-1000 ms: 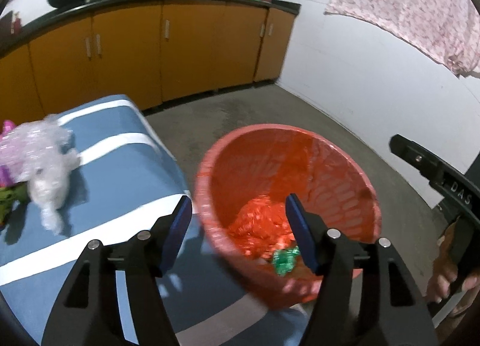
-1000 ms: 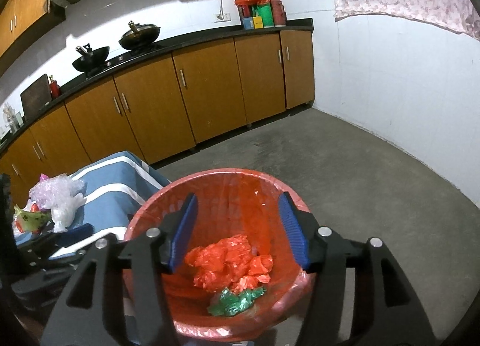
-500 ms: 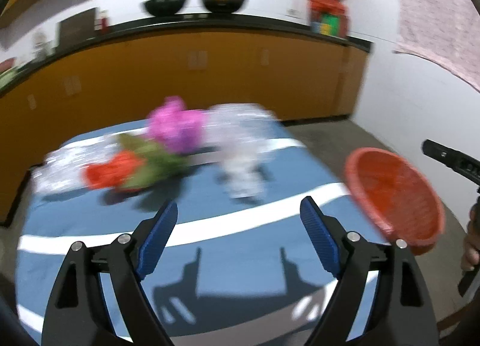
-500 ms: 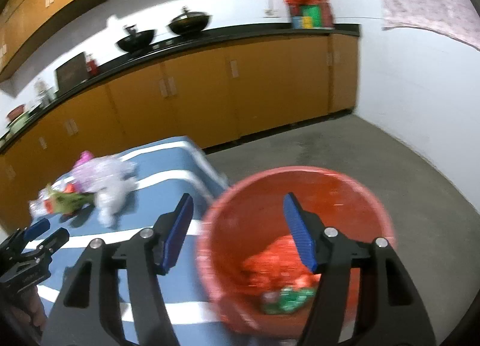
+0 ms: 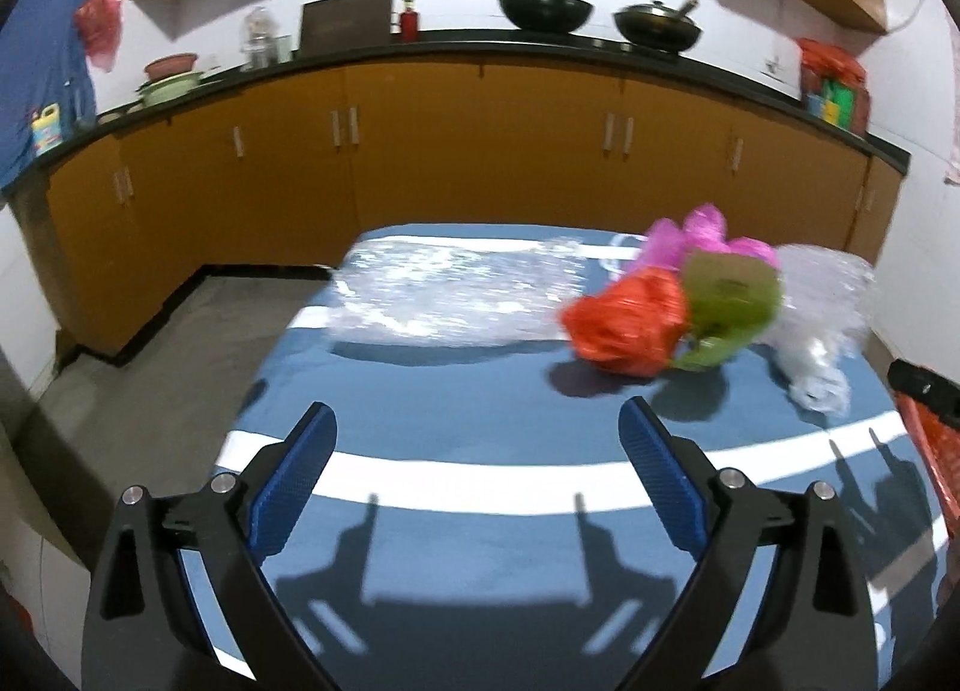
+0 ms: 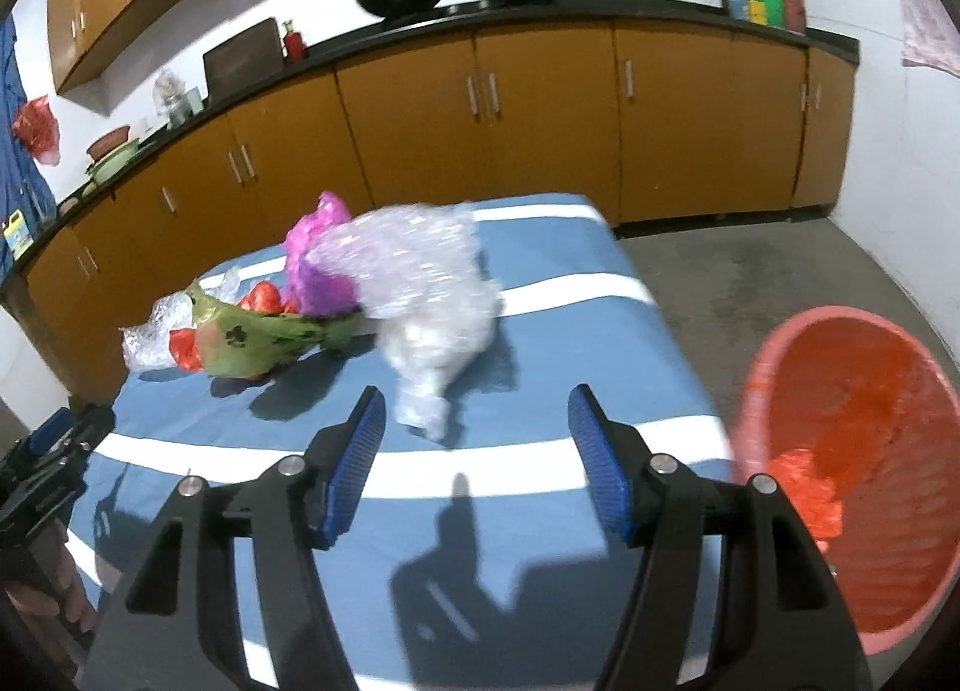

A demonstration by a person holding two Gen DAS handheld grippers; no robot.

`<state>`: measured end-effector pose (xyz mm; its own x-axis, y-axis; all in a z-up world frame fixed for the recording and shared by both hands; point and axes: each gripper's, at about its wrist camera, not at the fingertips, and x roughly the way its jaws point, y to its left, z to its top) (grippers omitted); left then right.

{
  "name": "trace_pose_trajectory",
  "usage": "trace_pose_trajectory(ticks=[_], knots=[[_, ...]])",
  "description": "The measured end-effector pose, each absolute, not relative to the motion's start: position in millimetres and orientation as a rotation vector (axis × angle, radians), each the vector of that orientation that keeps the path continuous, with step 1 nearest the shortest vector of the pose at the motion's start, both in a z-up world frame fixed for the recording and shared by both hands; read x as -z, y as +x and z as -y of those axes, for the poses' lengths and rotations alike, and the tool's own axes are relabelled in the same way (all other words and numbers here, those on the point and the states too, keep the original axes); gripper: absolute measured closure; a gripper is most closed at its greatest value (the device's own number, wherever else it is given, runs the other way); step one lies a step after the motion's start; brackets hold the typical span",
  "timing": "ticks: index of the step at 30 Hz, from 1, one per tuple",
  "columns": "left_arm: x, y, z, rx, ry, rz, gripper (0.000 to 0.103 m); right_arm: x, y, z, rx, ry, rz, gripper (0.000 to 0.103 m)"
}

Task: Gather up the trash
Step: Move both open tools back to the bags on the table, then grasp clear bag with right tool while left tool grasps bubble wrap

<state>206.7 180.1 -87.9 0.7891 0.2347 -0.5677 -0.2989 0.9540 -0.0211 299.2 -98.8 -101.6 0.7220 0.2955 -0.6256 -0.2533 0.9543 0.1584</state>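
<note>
Both my grippers gape wide, empty. The clear wad (image 6: 435, 325) lies just ahead of my right gripper (image 6: 471, 454), nearer than my left gripper (image 5: 477, 478).

Home kitchen: long black countertop (image 5: 540, 40) over orange cabinets (image 5: 480, 151), two woks (image 6: 402, 1) on stove.

L+R wrist cams | above table (image 5: 480, 391) | fwd-down | share trash pile (image 6: 336, 307)

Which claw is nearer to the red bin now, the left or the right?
Right. The right claw hovers over the table beside the bin; the left claw is farther across, with the bin at its view's edge.
</note>
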Motion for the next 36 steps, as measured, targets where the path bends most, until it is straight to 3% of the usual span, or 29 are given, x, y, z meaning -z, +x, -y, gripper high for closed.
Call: trace_pose_trajectory(ticks=[4,14,22,36], knots=[[89,209,-197,-0.309,-0.118,-0.582,0.006,113,320,77,-0.29,0.051,-0.724,0.034],[95,213,-215,-0.326,-0.138,-0.577,0.005,131,364,50,-0.23,0.044,-0.772,0.034],[95,215,-210,-0.313,-0.134,-0.578,0.005,141,375,45,-0.234,0.009,-0.797,0.065],[84,219,-169,-0.212,-0.124,-0.546,0.005,143,319,89,-0.276,0.02,-0.795,0.068]])
